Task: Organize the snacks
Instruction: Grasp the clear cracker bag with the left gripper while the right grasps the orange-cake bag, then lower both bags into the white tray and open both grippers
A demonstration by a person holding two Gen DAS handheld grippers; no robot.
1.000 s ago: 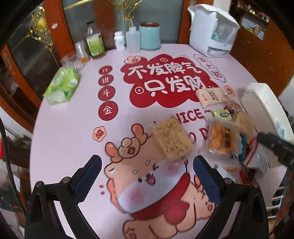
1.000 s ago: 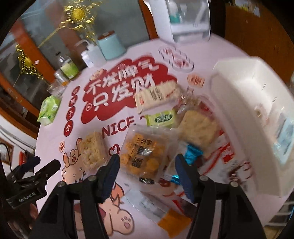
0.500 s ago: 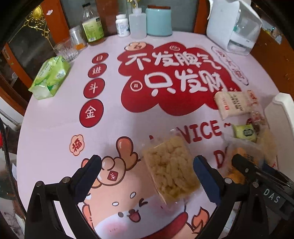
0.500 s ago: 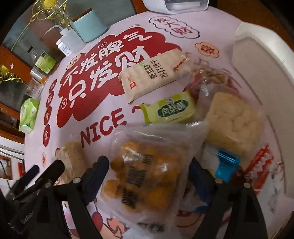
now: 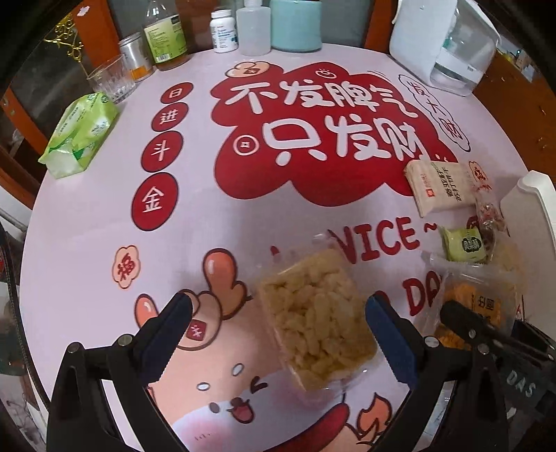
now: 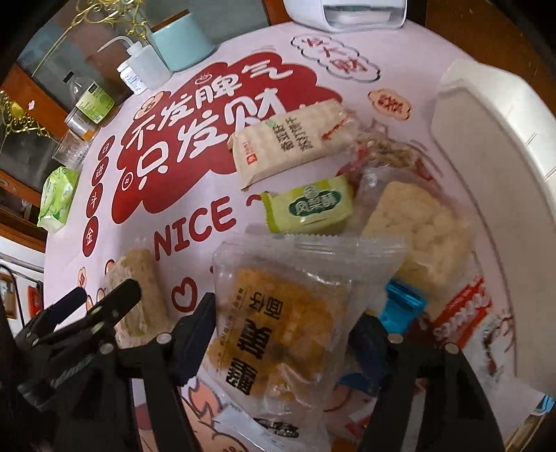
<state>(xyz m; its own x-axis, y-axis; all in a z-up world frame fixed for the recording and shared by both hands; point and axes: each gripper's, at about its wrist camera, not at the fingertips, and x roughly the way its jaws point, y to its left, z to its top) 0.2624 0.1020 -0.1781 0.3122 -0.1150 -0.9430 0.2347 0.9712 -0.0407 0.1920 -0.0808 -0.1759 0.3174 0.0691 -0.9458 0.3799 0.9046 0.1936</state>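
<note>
My left gripper (image 5: pixel 278 333) is open, its fingers on either side of a clear-wrapped pale rice crisp block (image 5: pixel 316 316) lying on the pink printed tablecloth (image 5: pixel 87 243). My right gripper (image 6: pixel 288 330) is open around a clear pack of orange crispy snack (image 6: pixel 278 320). Beyond it lie a green pineapple cake pack (image 6: pixel 309 205), a beige cracker pack (image 6: pixel 292 142), another pale rice crisp block (image 6: pixel 417 229) and a blue wrapper (image 6: pixel 403 306). A white bin (image 6: pixel 500 163) stands at the right. The left gripper also shows in the right wrist view (image 6: pixel 100 306).
At the table's far edge stand a teal canister (image 5: pixel 295 24), squeeze bottle (image 5: pixel 253 26), pill bottle (image 5: pixel 224 31), drink bottle (image 5: pixel 165 38), glass (image 5: pixel 111 78) and a white appliance (image 5: pixel 444 45). A green tissue pack (image 5: pixel 80 132) lies at the left.
Both grippers have moved forward and down over the table. The rice crisp block now sits between the left fingers, and the orange snack pack between the right fingers.
</note>
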